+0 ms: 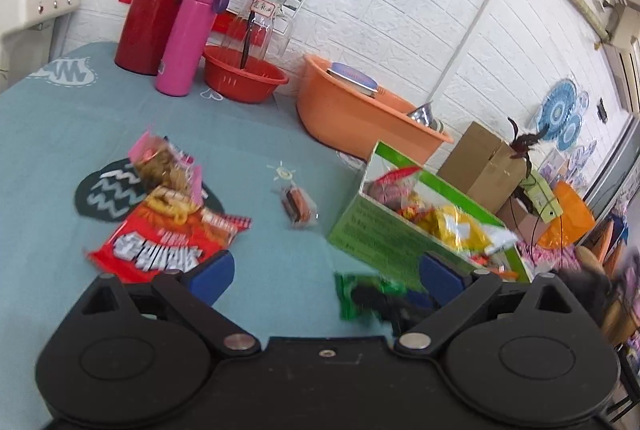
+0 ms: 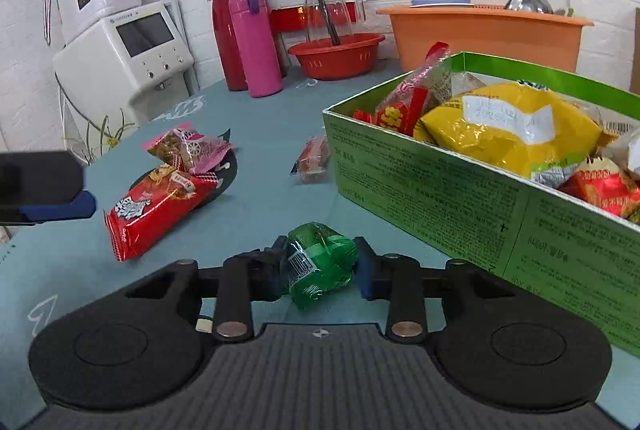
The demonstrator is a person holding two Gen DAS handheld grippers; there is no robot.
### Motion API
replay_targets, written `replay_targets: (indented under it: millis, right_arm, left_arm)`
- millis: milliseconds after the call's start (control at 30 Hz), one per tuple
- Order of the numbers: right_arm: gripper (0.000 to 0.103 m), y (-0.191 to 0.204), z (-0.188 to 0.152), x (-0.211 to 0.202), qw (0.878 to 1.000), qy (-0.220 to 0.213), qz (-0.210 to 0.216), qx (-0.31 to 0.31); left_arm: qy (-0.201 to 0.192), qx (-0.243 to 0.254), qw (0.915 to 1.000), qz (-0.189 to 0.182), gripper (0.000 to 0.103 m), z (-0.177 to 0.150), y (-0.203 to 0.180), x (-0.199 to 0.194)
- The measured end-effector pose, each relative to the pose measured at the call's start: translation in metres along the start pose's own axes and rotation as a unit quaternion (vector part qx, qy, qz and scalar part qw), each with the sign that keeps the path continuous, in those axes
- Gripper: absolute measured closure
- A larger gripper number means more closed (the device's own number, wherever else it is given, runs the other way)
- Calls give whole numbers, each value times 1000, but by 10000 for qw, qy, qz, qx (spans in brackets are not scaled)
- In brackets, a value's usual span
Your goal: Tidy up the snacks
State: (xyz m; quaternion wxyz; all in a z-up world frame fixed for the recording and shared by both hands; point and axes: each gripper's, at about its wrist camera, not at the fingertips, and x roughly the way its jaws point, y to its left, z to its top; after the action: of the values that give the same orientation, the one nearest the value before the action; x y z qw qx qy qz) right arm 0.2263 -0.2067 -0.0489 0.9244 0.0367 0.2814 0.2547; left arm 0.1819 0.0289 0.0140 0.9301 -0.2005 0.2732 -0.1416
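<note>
My right gripper (image 2: 320, 266) pinches green packet (image 2: 320, 264) on table, just beside half-full box (image 2: 440, 198). Left gripper (image 1: 326, 274) wide open, empty. Red bag (image 2: 156, 214), pink packet (image 2: 188, 148), small packet (image 2: 314, 160) left.

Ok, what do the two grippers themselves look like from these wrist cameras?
Both match: the left gripper and right gripper have matte black bodies with two round discs, black link arms on silver pivot pins, and blue fingers. The right one's body is ribbed, with a small crosshair mark. No cables or sleeves show.
</note>
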Motion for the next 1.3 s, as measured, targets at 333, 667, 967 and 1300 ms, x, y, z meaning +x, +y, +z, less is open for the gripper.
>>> replay_targets:
  millis: [333,667,967,1300]
  right_arm:
    - [43,-23,-1,-4,9982,-33,276,522]
    - [42,-20,-1,-6,9990,-36,241,377]
    - [44,-24,1,-4,9986,-11,346,407]
    - [44,-30,6,-40,9940,-988,288,378]
  left_arm:
    - [402,-704,9966,176,8,50,18,109]
    - [898,-531,9933,502,66,51,26,162]
    - [1035,-14,9914,800,69,41,15,151]
    - [569,262,9962,610,69,62,-25,91]
